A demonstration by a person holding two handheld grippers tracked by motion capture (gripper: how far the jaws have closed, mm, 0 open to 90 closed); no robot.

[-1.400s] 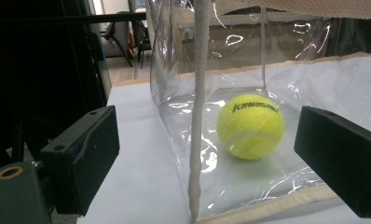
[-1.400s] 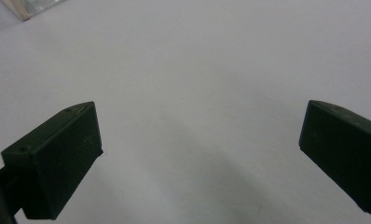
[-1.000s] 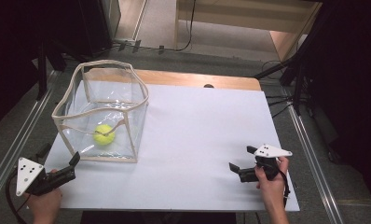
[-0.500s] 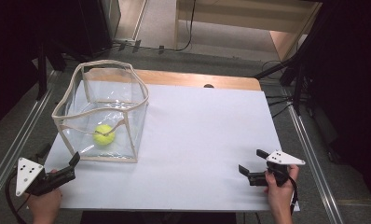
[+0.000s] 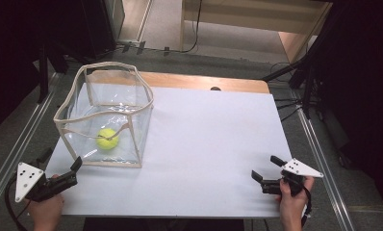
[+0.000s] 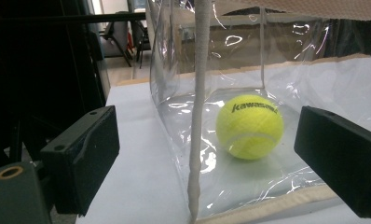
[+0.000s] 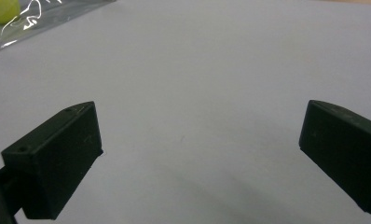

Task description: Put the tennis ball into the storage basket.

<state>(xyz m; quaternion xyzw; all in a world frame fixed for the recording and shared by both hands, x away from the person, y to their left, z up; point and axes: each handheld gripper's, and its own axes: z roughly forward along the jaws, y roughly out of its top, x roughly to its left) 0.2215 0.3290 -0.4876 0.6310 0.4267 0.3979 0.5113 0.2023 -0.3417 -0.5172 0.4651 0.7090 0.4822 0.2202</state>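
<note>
The left gripper (image 5: 59, 166) sat at the table's (image 5: 213, 144) near-left corner, jaws released, just short of the bag's (image 5: 103, 91) near corner seam. Beyond it, the ball (image 6: 250, 126) lay inside the bag. The right gripper (image 5: 266, 168), also released and empty, stood well apart.

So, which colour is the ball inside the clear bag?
Yellow-green ball with dark lettering, clearest in the left gripper view.

Yellow-green ball (image 5: 107, 138), clear beige-trimmed bag (image 5: 140, 103), white table (image 5: 213, 139)
</note>
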